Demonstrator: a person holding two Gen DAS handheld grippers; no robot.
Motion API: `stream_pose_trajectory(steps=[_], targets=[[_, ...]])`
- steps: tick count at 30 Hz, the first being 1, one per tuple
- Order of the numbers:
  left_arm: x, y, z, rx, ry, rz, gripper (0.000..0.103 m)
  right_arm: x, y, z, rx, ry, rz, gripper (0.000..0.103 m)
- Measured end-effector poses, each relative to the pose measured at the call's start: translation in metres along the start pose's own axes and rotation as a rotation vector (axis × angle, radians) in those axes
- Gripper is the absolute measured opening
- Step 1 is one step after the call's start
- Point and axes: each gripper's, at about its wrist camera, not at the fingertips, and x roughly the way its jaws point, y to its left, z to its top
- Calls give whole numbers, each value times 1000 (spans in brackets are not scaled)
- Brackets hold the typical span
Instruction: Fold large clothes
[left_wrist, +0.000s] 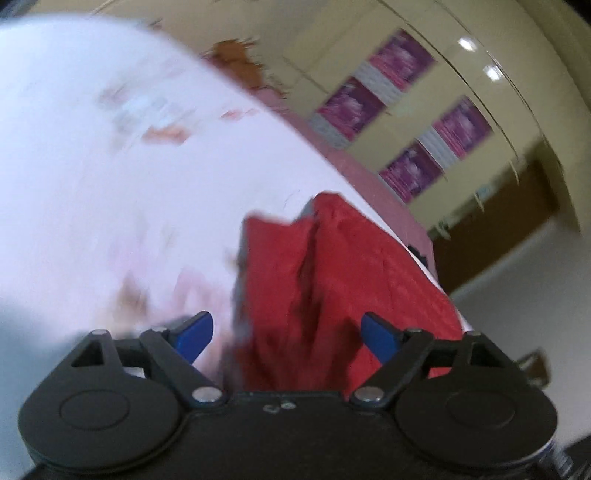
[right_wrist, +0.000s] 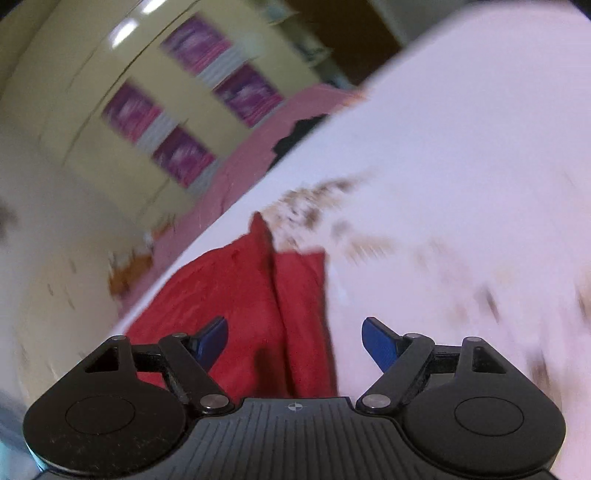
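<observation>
Showing on the left gripper (left_wrist: 286, 334): matte black body, 2 round discs at 7 and 5 o'clock, silver pivot pins, 2 blue fingertips (left_wrist: 195, 334). Showing on the right gripper (right_wrist: 295, 338): same build, ribbed deck, small crosshair mark at 6 o'clock.

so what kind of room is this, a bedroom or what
Probably a bedroom at home. A red garment lies on a wide white printed sheet with a pink cover at its edge, much like a bed, and purple posters hang on the yellowish wall behind.
</observation>
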Motion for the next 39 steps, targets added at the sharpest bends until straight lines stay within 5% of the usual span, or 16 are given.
stream_pose_trajectory(steps=[7, 13, 16, 17, 23, 31, 39], targets=[[25, 3, -2, -90, -18, -76, 87, 13, 1, -33, 75, 67, 66, 80], [58, 6, 16, -147, -11, -93, 69, 49, 14, -28, 69, 31, 75, 79], [65, 5, 19, -133, -21, -77, 58, 61, 20, -28, 40, 37, 55, 50], [66, 5, 20, -120, -20, -64, 46, 65, 19, -27, 46, 43, 53, 47], [63, -12, 22, 31, -3, -9, 24, 62, 32, -30, -68, 39, 16, 18], [42, -30, 20, 111, -5, -14, 18, 47, 42, -31, -111, 37, 2, 14], [-2, -41, -17, 117, 1, -14, 18, -4, 28, -35, -154, 44, -7, 14]])
